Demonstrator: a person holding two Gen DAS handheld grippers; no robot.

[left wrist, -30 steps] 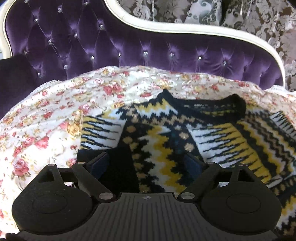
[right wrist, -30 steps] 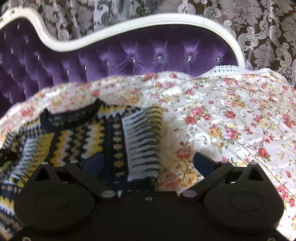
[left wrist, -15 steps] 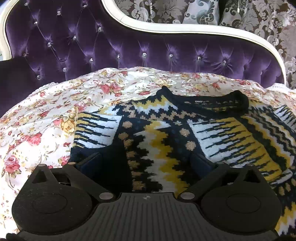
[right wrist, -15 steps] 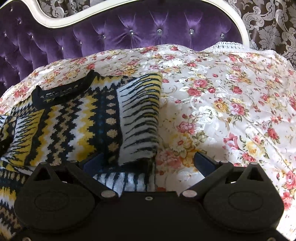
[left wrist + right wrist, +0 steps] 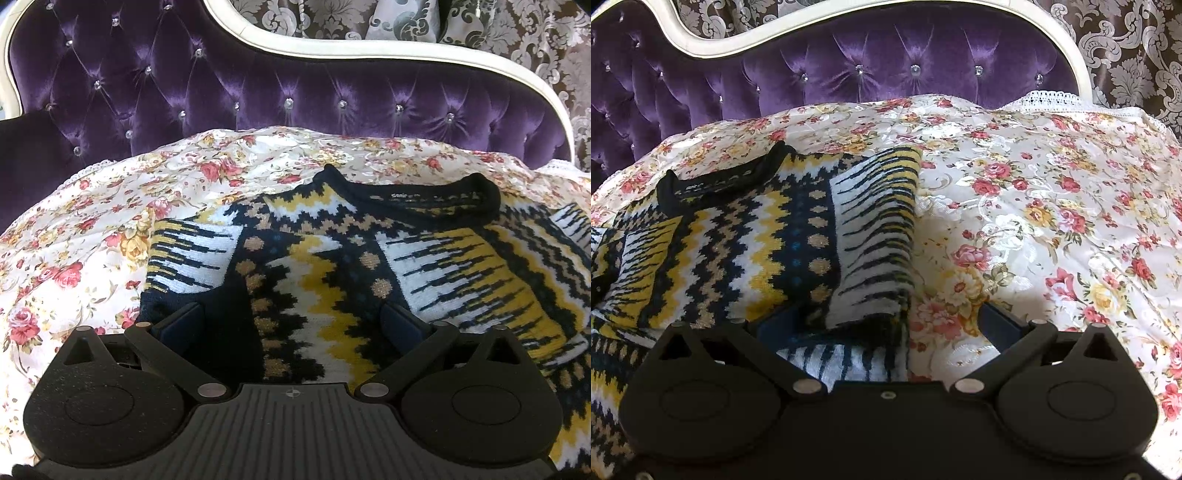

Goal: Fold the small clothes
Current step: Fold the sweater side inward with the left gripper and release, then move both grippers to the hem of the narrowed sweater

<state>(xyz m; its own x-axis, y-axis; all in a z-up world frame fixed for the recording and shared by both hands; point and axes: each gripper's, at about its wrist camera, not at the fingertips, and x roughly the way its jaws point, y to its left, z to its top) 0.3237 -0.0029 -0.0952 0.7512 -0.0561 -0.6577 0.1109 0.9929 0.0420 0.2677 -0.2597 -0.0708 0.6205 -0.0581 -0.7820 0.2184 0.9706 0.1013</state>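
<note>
Knitted in navy, yellow and white, the zigzag-patterned sweater (image 5: 332,280) is seen with both sleeves folded inward (probably); both released grippers, the left gripper (image 5: 291,325) and right gripper (image 5: 879,325), are spread over it, so its hem should be grasped next.

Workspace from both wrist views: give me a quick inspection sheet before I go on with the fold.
Surface: floral bedspread, lace edged, slightly rumpled.
Job's things: patterned sweater lies flat, black collar toward the headboard, both sleeves folded inward over the body.
Clutter: nothing seen.
Grippers: left claw open over the sweater's body; right claw open, straddling the sweater's edge and the bedspread; neither holds cloth.
Cables: nothing seen.
Surroundings: purple tufted headboard with white frame, damask curtain behind.
</note>
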